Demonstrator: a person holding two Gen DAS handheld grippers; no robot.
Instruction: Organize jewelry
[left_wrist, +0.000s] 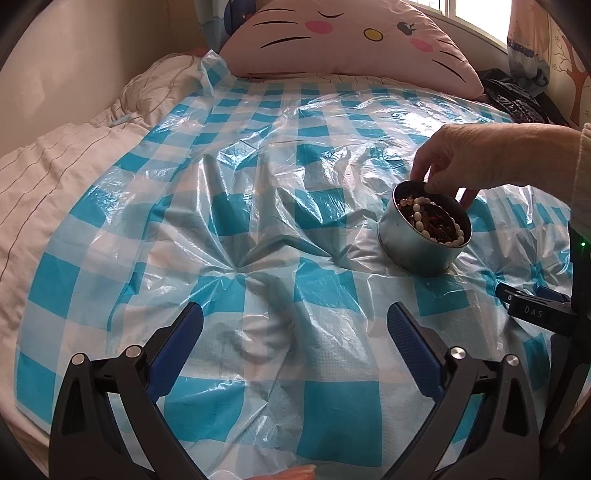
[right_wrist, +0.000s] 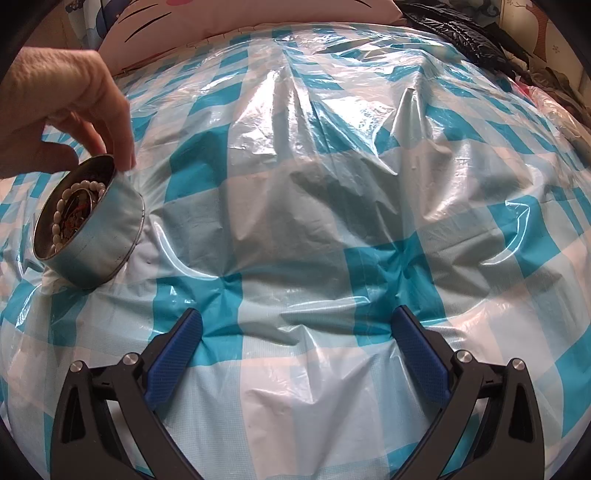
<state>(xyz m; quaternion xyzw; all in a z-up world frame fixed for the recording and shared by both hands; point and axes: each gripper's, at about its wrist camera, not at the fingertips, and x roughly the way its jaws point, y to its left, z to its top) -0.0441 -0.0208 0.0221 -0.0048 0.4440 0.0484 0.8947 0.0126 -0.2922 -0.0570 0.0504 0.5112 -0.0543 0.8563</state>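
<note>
A round metal tin sits on the bed, tipped a little so its open mouth shows. Inside it lies a string of pale oval beads curled along the wall of the tin, over a dark heap of smaller pieces with reddish and brownish bits too small to tell apart. The right wrist view shows the same tin leaning on its lower edge, its side reflecting the checks beneath it.

A bare hand reaches over the tin from above, fingertips touching the far rim and one finger down the outer side. In the right wrist view that hand is seen with thumb and fingers pinched at the tin's upper rim.

Under the tin spreads a crinkled plastic sheet in blue and white checks, glossy and creased, covering most of the bed. Beyond the tin, at the head of the bed, leans a pink cat-face cushion. Well to the side of the tin away from the hand, a cream quilt with thin stripes shows past the sheet's edge. Behind the hand lies a dark shiny garment.

The left claw is nearer the camera than the tin, its blue-padded jaws spread wide with nothing between them. The right claw is likewise spread wide and holds nothing, well apart from the tin, over bare sheet.
</note>
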